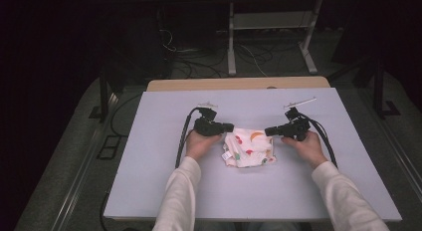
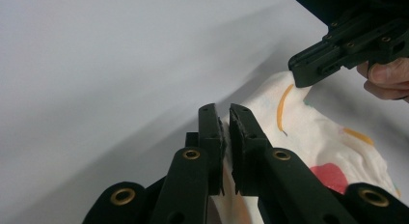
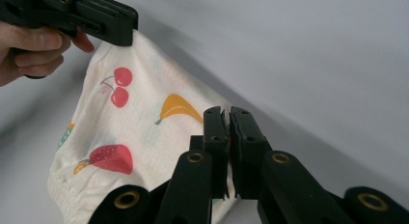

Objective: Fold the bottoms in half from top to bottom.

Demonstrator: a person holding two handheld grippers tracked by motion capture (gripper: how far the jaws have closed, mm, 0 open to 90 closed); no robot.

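A small white cloth (image 1: 249, 147) printed with fruit hangs between my two grippers over the pale table (image 1: 164, 156). My left gripper (image 1: 230, 127) is shut on the cloth's upper left corner, and the fabric (image 2: 313, 132) is pinched between its jaws (image 2: 225, 125). My right gripper (image 1: 268, 131) is shut on the upper right corner. In the right gripper view the cloth (image 3: 135, 132) shows cherries, a banana and a strawberry, with its edge caught between the jaws (image 3: 227, 122). The left gripper (image 3: 115, 31) clamps the far corner there. The lower hem rests on the table.
A wooden strip (image 1: 239, 83) runs along the table's far edge. Cables (image 1: 181, 141) trail from both grippers across the tabletop. Beyond the table stands a white metal frame (image 1: 271, 37) among floor cables. Open tabletop lies to either side and in front.
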